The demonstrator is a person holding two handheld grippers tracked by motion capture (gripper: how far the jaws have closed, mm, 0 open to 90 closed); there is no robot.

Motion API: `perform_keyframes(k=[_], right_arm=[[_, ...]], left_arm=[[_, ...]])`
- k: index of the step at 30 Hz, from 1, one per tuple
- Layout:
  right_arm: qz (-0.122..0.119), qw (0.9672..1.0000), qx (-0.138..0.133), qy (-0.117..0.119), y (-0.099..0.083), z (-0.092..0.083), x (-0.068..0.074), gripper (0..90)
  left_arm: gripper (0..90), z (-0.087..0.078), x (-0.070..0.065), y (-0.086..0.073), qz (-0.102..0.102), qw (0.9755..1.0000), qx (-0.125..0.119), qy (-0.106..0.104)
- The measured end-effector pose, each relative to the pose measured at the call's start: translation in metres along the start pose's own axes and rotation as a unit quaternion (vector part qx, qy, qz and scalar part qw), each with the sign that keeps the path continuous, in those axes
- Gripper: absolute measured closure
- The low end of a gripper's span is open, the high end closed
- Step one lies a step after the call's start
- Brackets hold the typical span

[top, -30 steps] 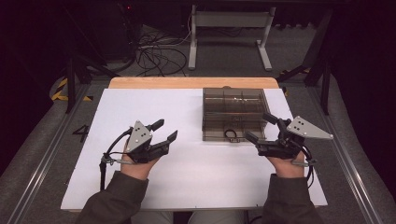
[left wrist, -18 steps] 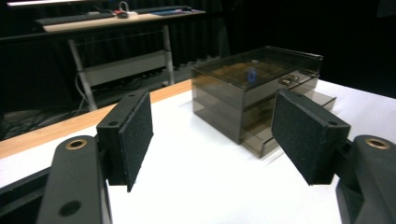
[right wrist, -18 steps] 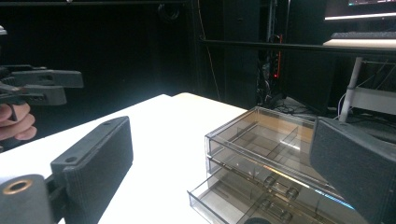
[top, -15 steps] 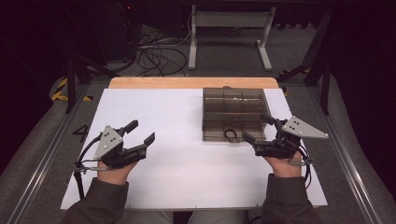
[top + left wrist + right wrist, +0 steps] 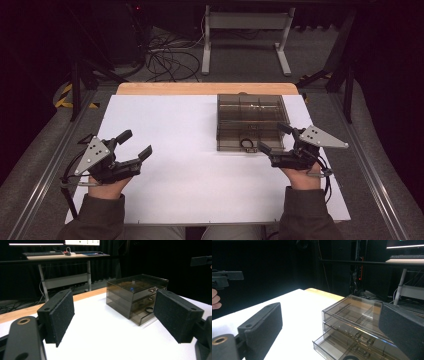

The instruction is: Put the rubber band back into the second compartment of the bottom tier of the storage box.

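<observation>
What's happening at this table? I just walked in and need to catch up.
A person holds a gripper in each hand over a white table top. The left gripper sits at the table's left side, empty, its jaws having just been opening. The right gripper, open and empty, rests beside a smoky clear drawer box, whose bottom drawer is pulled out with a small dark ring inside.

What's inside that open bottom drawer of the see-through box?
A small black ring lies in the pulled-out bottom drawer of the smoky plastic box. The drawer's back part sits under the upper drawers, too dim to make out.
</observation>
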State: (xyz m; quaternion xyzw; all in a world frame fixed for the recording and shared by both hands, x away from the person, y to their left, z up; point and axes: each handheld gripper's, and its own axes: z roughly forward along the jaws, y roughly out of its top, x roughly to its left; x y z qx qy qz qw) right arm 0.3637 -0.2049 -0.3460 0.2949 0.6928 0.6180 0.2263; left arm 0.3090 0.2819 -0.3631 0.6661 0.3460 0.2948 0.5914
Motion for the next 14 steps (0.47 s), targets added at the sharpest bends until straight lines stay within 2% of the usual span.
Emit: perform_keyframes(k=[7, 11, 14], right_arm=[[0.003, 1.0, -0.002, -0.002, -0.0002, -0.0008, -0.0004, 5.9], [0.003, 1.0, 0.0, -0.006, -0.0019, -0.0009, -0.0012, 5.6], [0.003, 0.9996, 0.011, -0.025, -0.0063, -0.0005, -0.001, 5.4]], left_arm=[[16.7, -0.0011, 0.0039, -0.0058, -0.006, 1.0, 0.003, 0.002], [16.0, -0.0018, 0.0033, -0.0037, 0.001, 1.0, 0.004, -0.004], [14.4, -0.0034, 0.0048, -0.0031, 0.009, 0.9999, 0.009, 0.002]])
